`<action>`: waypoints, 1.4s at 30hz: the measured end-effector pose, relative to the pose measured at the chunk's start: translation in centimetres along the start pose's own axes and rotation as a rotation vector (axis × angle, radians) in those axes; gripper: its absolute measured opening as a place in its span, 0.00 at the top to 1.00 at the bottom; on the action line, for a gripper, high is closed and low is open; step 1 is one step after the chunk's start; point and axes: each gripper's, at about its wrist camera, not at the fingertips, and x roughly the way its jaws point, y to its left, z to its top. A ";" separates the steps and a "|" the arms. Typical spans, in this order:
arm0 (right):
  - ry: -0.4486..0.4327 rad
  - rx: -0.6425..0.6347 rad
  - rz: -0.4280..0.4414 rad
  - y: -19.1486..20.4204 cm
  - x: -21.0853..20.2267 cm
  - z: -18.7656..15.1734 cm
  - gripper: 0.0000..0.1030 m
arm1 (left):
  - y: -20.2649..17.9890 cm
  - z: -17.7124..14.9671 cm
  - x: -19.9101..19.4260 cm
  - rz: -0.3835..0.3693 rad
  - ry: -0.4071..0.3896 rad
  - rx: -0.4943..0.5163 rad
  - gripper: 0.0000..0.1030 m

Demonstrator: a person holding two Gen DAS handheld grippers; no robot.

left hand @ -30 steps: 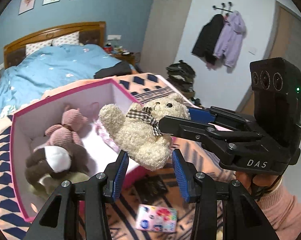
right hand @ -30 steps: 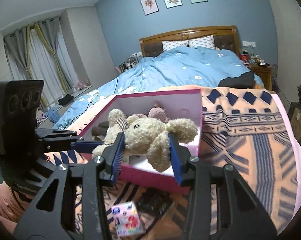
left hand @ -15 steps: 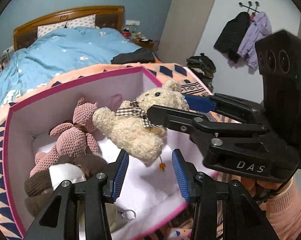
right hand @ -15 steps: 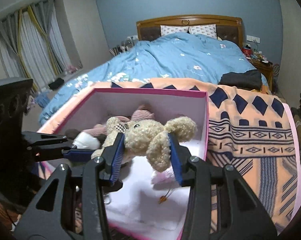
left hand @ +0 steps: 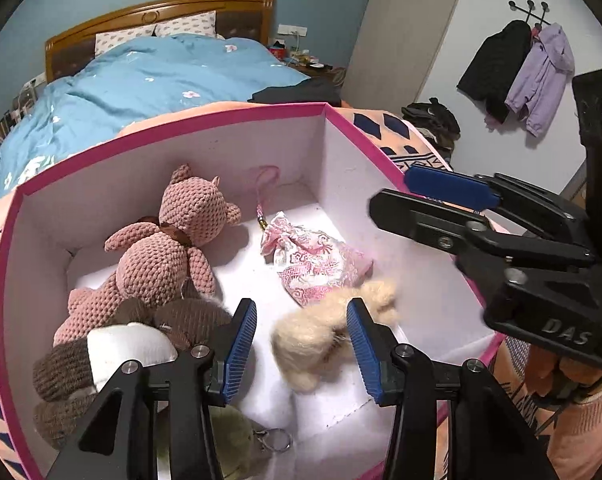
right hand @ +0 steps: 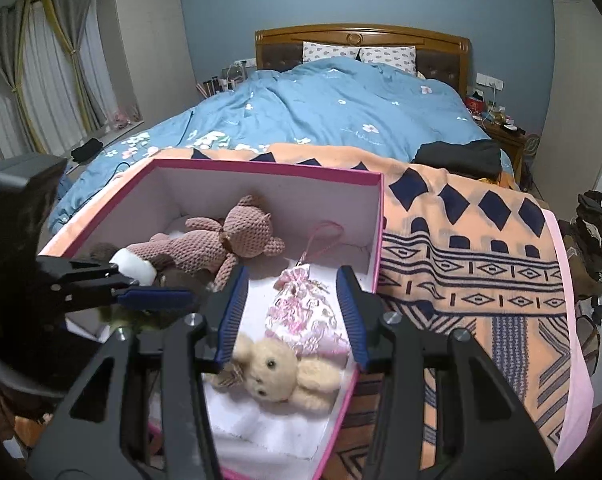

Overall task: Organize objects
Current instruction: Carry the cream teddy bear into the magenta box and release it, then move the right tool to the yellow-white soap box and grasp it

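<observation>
Two grippers hover over a pink box (right hand: 375, 216). Both sets of fingers spread apart, gripping nothing. A cream teddy bear (right hand: 279, 372) lies inside

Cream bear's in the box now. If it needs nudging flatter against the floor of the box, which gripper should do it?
Right, probably. The right gripper hangs open directly above the cream bear; the left gripper is open too, but the brown toy crowds its side.
</observation>
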 end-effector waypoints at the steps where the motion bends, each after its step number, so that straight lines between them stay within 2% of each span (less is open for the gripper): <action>1: -0.007 0.002 0.008 0.0 -0.4 -0.1 0.53 | 0.0 -0.1 -0.2 0.003 -0.007 0.005 0.49; 14: -0.086 0.038 0.110 1.2 -5.7 -2.7 0.53 | -2.3 -2.7 -5.0 -0.017 -0.104 0.075 0.45; 20: -0.128 0.059 0.159 1.8 -8.6 -4.6 0.50 | -3.7 -5.1 -7.9 0.001 -0.172 0.114 0.40; 22: -0.139 0.061 0.174 2.1 -9.4 -5.3 0.48 | -4.0 -5.9 -8.9 -0.008 -0.192 0.125 0.33; 26: -0.154 0.069 0.200 2.7 -11.2 -6.8 0.47 | -4.3 -7.4 -10.6 -0.012 -0.224 0.130 0.31; 33: -0.157 0.100 0.234 3.1 -13.3 -9.4 0.45 | -5.1 -10.5 -11.5 -0.043 -0.208 0.148 0.31; 42: -0.109 0.153 0.237 3.6 -14.2 -13.9 0.44 | -6.8 -14.7 -10.0 -0.093 -0.119 0.194 0.31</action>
